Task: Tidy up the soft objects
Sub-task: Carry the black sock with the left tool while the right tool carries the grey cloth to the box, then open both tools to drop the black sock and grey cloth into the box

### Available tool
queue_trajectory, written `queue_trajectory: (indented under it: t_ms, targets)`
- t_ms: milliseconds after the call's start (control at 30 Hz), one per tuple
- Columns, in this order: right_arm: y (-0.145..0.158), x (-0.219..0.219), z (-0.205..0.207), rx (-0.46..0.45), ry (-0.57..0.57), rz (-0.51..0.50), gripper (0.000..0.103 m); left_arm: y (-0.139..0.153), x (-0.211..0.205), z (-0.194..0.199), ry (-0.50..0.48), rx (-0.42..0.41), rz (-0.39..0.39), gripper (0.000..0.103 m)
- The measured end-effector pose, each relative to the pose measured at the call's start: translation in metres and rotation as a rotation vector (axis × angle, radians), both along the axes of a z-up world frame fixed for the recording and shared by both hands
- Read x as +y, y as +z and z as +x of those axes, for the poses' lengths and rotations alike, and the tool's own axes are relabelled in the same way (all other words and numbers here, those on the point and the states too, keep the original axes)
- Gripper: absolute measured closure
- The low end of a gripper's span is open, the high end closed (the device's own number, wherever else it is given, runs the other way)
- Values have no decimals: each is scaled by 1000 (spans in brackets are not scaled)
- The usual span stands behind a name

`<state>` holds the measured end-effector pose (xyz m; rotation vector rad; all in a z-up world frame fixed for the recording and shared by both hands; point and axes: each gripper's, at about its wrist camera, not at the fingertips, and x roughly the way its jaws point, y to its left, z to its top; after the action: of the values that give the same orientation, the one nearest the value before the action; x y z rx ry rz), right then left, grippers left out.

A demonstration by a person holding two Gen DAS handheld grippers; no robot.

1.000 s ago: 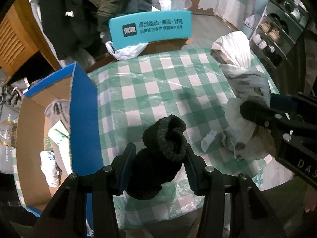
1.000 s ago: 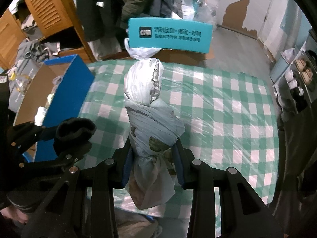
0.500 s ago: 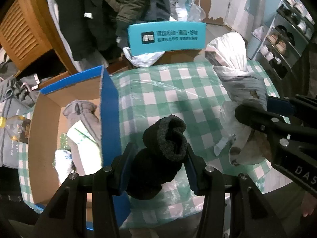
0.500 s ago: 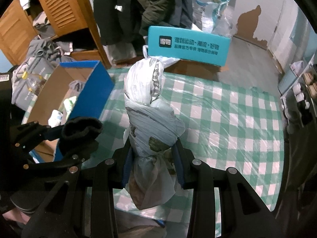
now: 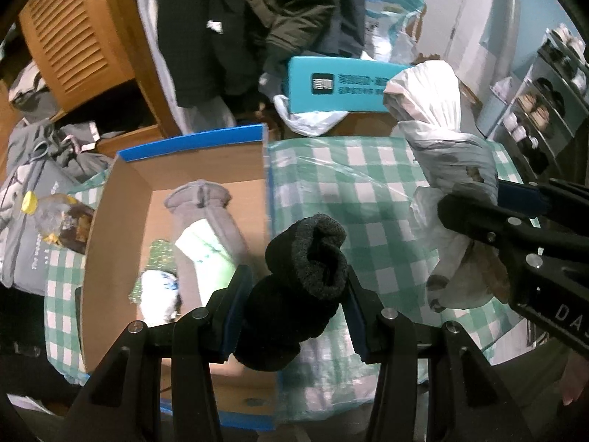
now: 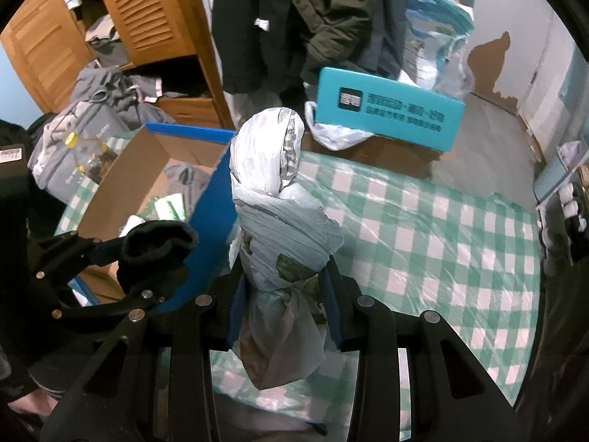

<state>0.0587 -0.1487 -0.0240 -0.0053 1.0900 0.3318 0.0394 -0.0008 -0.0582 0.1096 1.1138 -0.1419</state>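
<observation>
Over the green-and-white checked plastic tablecloth [image 5: 368, 199], just beside the cardboard box, you hold both grippers side by side, each pointing steeply down. Your left gripper [image 5: 294, 294] is clamped on a rolled black and dark-grey knitted sock [image 5: 305, 276]; its blue pads press the sock's sides and the open cuff stands up above them. The sock hangs right at the blue-faced near wall of the open cardboard box with blue outer walls [image 5: 121, 199], roughly over that wall's edge.

Inside that box you can see a pale grey sock [image 5: 206, 206] lying lengthwise, a white packet with green print [image 5: 206, 254] on top of it, and a smaller white and green item [image 5: 158, 287] closer to you, too blurred to name.

Your right gripper [image 6: 285, 291] is closed around a bundle of crumpled white and grey plastic bags tied into a long roll [image 6: 272, 199]. The pads pinch it low down, so most of the roll stands upright above them and a loose tail hangs below. The bundle is above the tablecloth, just to the right of the box's blue wall.

Beyond the table stand a teal rectangular sign with white lettering [image 6: 386, 110], dark coats hanging [image 6: 313, 18], and an orange wooden louvred cabinet [image 6: 140, 14].
</observation>
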Motion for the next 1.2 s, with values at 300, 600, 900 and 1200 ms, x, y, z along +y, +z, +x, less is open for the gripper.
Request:
queue_trajectory:
  t_ms: [300,600,900,1200]
  targets:
    - [5,40,9,-2,58,15,67,-1,53,4,94,-5,-12,54]
    - [3,82,18,14,116,26,67,-8,99,7,178,5,-7,54]
    - [-4,120,24,39,170,31,67,-21,131,10,240,26,2,54]
    - [-20,148,32,93,209,44,67,-32,146,11,269,59,-2,53]
